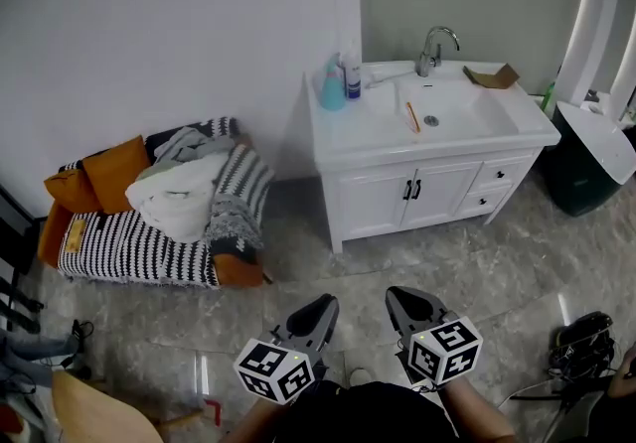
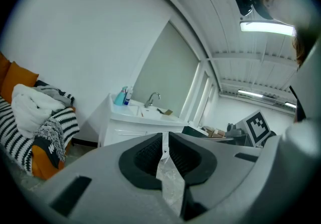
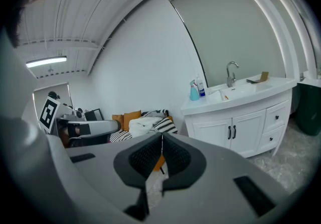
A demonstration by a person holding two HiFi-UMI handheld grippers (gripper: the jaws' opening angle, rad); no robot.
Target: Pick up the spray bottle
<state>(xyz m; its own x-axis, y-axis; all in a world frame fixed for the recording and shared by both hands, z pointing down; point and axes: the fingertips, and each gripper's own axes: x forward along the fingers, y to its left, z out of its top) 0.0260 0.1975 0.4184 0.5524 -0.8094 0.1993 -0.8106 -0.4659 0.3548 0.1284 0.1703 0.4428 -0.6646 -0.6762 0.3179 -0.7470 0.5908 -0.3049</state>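
- Marble-patterned floor (image 1: 477, 262): open floor lies between the person and the washbasin cabinet
- Striped daybed (image 1: 139, 247): against the wall at the left, piled with orange cushions and a white blanket; no part in the task
- White washbasin cabinet (image 1: 397, 203): stands against the far wall; the basin is sunk in the middle of its top and the chrome tap (image 1: 434, 49) rises at the back edge
- Dark bin with white lid (image 1: 586, 158): on the floor just beside the cabinet's right end
- Left gripper (image 1: 326, 302): jaws clenched, pads meeting, nothing between them; held low, well apart from the cabinet
- Right gripper (image 1: 399, 296): jaws likewise clenched and empty, beside the left one and equally far back
- Spray bottle (image 1: 332, 85): the teal bottle, upright at the back left corner of the cabinet top, long axis vertical, spray head uppermost; a white bottle with blue label (image 1: 352, 73) stands just beside it on its right, nearly touching
- Governing relation: the spray bottle lies ahead of and above both grippers, across the open floor. In the left gripper view it sits left of the jaw line (image 2: 120, 97); in the right gripper view, right of it (image 3: 194, 91), so it falls between the two lines of approach. In the head view it lines up more closely with the left gripper, which I judge marginally nearer
- Assessment: pick-up not begun; either gripper must first be opened, and the white bottle crowds the right flank of the target
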